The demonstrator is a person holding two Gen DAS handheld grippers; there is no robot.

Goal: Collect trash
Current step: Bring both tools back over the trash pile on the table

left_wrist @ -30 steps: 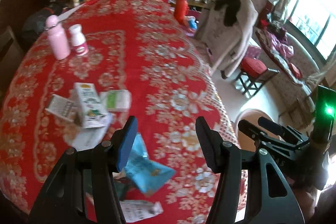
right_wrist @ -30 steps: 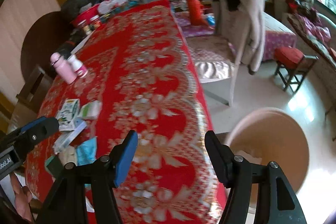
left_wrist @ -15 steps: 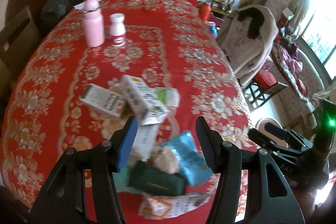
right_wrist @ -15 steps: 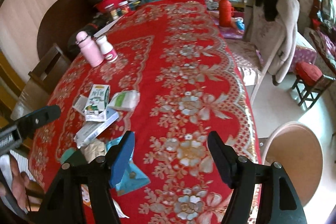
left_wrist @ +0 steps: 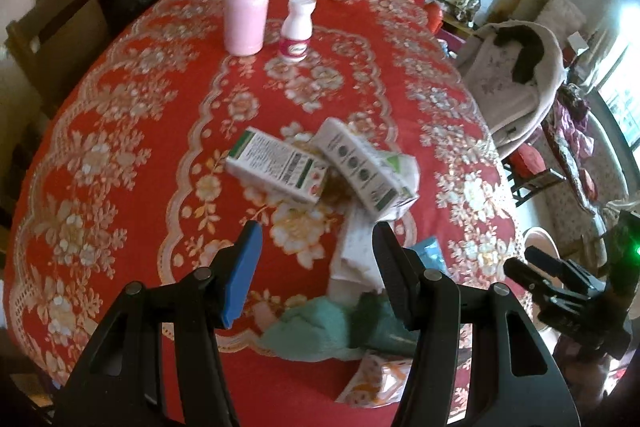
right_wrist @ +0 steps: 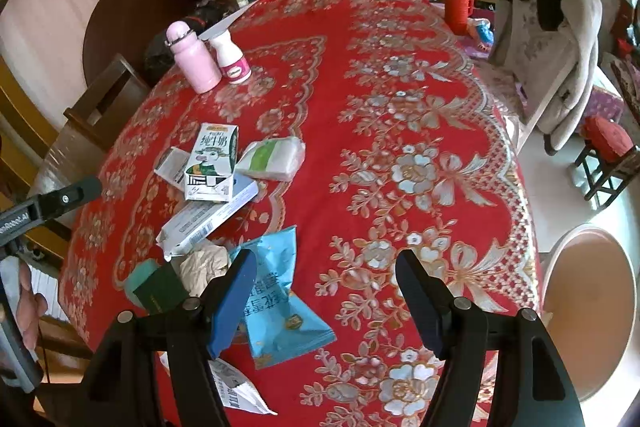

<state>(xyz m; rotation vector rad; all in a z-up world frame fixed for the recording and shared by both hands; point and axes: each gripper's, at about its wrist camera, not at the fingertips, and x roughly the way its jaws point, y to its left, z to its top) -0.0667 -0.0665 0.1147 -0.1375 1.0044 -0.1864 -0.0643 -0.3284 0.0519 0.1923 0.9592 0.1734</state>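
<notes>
Trash [right_wrist: 212,223] lies in a loose heap on the near left part of the red tablecloth [right_wrist: 400,75], and I read the collecting as not yet begun, since nothing is held. Beyond the table's right edge a round tan bin [right_wrist: 588,311] waits on the floor, which I judge to be the drop point. A second ago my left view looked across the table toward the chair side with only the blue packet between the fingers; now it has swung over the heap, so the two milk cartons [left_wrist: 320,163] sit just ahead of the tips. The right view has likewise come round from the table edge and bin to the heap, and the blue snack bag [right_wrist: 280,291] now lies just beside its left finger. That puts both tools in reach of a first pick. The left gripper [left_wrist: 316,247] stands parted with nothing between its pads, over bare cloth and the crumpled white paper [left_wrist: 356,255]. The right gripper [right_wrist: 324,275] is parted wider than it was and also empty. The pink bottle [right_wrist: 192,63] and small white bottle [right_wrist: 232,59] stand upright farther back, well apart from the heap; I would leave them
</notes>
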